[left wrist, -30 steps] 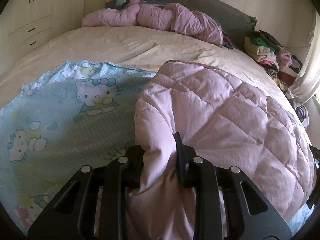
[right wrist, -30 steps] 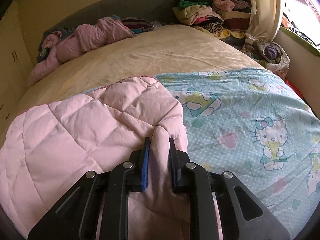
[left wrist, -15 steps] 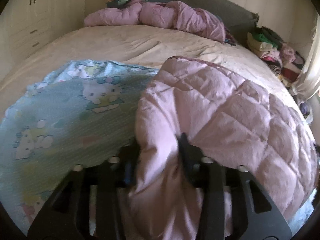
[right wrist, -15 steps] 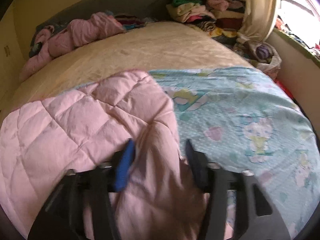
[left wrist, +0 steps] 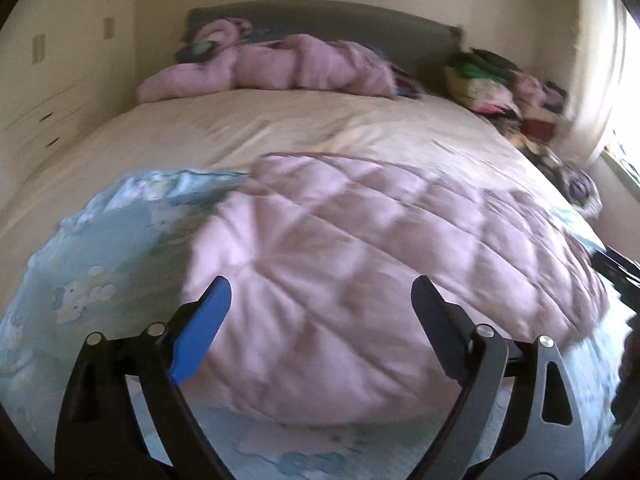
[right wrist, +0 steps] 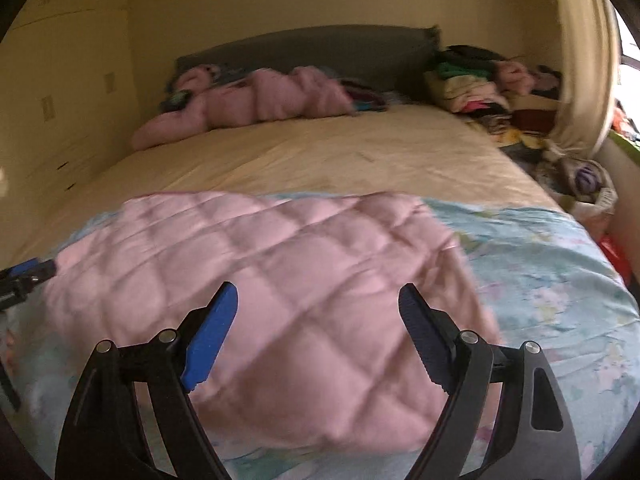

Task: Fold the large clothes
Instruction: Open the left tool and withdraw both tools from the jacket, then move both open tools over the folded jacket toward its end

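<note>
Quilted pink comforter (left wrist: pixel 360 280) puffy, folded; left tool (left wrist: pixel 320 308), right tool (right wrist: pixel 318 304) just opened, empty.

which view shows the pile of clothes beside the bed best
The right wrist view: the pile of clothes sits further from the window glare, with its stacked layers more distinct. In the left wrist view the pile is smaller, more blurred, and partly washed out by the window light.

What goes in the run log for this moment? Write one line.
stage: fold released | left gripper: jaws just opened, empty | right gripper: jaws just opened, empty | pink quilt: flat on blue cartoon sheet
</note>
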